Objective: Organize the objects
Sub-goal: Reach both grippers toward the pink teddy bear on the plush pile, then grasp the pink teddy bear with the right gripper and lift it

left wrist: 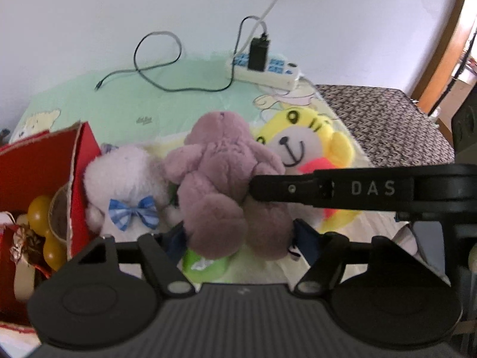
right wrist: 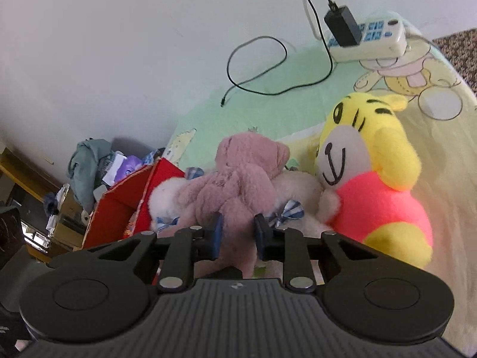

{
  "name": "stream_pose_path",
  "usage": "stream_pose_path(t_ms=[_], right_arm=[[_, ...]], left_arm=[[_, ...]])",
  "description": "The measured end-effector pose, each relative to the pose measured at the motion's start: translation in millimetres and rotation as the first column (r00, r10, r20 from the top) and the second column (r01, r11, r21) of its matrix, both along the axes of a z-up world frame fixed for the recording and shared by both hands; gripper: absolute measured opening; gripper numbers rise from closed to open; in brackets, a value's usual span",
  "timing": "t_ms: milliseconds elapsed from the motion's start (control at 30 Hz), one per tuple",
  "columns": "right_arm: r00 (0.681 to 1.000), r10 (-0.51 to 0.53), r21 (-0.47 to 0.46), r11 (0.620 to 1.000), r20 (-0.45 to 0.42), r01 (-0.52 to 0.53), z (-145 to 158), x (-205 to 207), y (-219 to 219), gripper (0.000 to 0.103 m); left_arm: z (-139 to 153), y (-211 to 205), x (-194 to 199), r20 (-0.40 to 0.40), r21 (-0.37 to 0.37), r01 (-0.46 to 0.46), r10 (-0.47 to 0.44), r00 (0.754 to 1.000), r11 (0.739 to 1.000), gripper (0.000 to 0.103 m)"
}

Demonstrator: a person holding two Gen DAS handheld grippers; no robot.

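The right gripper has its blue fingers pressed on a leg of the mauve plush bear, so it holds this toy. In the left wrist view the same right gripper reaches in from the right side, and its black finger touches the middle of the bear.

The left gripper has its fingers wide apart, one on each side of the bear's lower legs. Whether they touch the plush cannot be told.

The bear lies on top of a white plush toy with a blue checked bow. Just beside it, on the right, a yellow tiger plush with a pink shirt sits upright. On the left of the pile stands an open red cardboard box, and some yellow round things lie inside it.

All toys rest on a bed with a green and yellow cartoon sheet. Farther back on the sheet, near the wall, are a white power strip with a black adapter plugged in and a loose black cable.
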State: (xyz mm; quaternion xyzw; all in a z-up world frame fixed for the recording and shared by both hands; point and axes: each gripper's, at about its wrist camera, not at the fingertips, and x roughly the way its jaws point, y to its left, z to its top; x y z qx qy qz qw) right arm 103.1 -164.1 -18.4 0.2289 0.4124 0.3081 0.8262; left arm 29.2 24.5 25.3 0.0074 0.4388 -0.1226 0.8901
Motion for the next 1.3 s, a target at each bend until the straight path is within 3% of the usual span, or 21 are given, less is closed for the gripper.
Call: stream_pose_path(t_ms=[367,600,800,900,1000,1200,1300], right_arm=[[0.997,0.003,-0.084,0.996,0.073,0.003,15,-48,-3,0.025],[0.999,0.047,-0.095,0.994,0.024,-0.044,4,-79,2,0.025],[0.991,0.118,-0.146,0.981,-0.056,-0.125,-26,-96,16,0.024],[0.988,0.126,-0.152,0.979,-0.089,-0.138,-38,-97,21,0.024],[0.987,0.119,-0.168,0.976,-0.107,-0.136,-47,-95,25,0.025],[0.988,0.076,-0.159,0.983,-0.133,-0.096,-55,-90,24,0.033],[0.992,0.047,-0.190,0.979,-0.115,-0.069,-56,-91,22,0.055]], left_arm=[[8,-6,-40,-0.001,-0.020,0.066,-0.066,0.998,0.998,0.074],[-4,3,-70,-0.038,-0.036,0.105,-0.107,0.994,0.994,0.074],[-44,10,-91,-0.154,-0.023,0.127,-0.129,0.980,0.992,0.074],[-57,8,-96,-0.175,0.009,0.128,-0.124,0.977,0.992,0.074],[-65,11,-99,-0.158,0.023,0.130,-0.125,0.980,0.991,0.083],[-63,29,-104,-0.144,0.032,0.095,-0.089,0.986,0.995,0.091],[-57,34,-101,-0.107,0.043,0.081,-0.076,0.991,0.996,0.094]])
